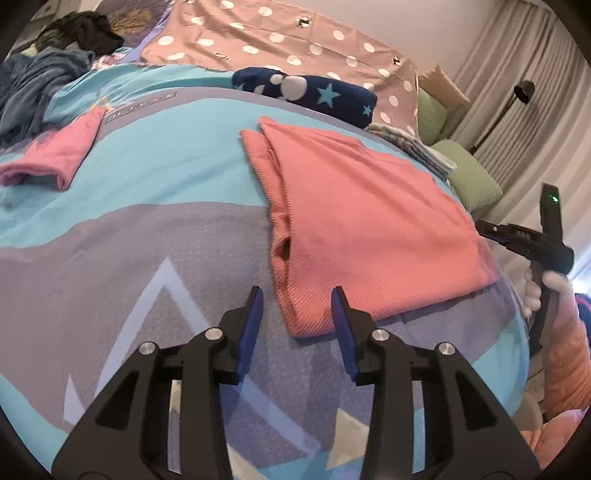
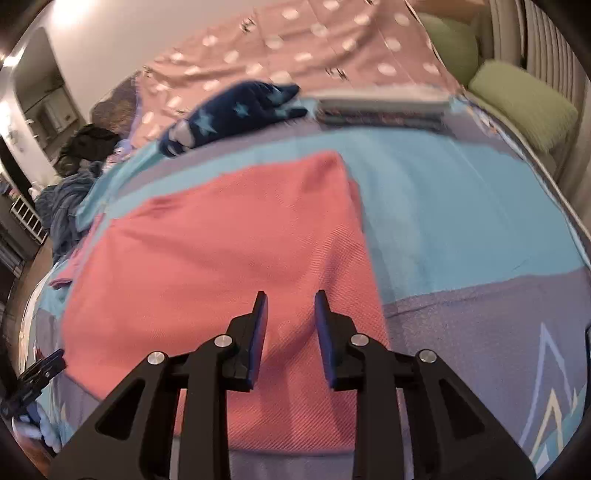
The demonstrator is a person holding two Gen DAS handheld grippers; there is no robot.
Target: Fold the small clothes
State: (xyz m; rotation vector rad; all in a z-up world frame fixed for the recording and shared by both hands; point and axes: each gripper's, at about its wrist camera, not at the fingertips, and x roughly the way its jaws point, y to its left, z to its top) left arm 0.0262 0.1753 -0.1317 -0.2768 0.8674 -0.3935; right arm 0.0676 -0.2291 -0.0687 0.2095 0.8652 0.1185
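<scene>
Folding coral shirt [image 1: 362, 206] | left gripper [image 1: 297, 306], right gripper [image 2: 290, 314] both spread, empty | we should pinch matching corners evenly.

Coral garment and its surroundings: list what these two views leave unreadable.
- Coral garment: its type; folded layers hide its shape in both views.
- Its near edge, right wrist view: covered by the right tongs.
- Right tongs, left wrist view: their tips lie behind the garment's right edge.
- Dark pile at the far corner: too small and crumpled to identify.
- Navy star cloth, right wrist view: motion-blurred.
</scene>
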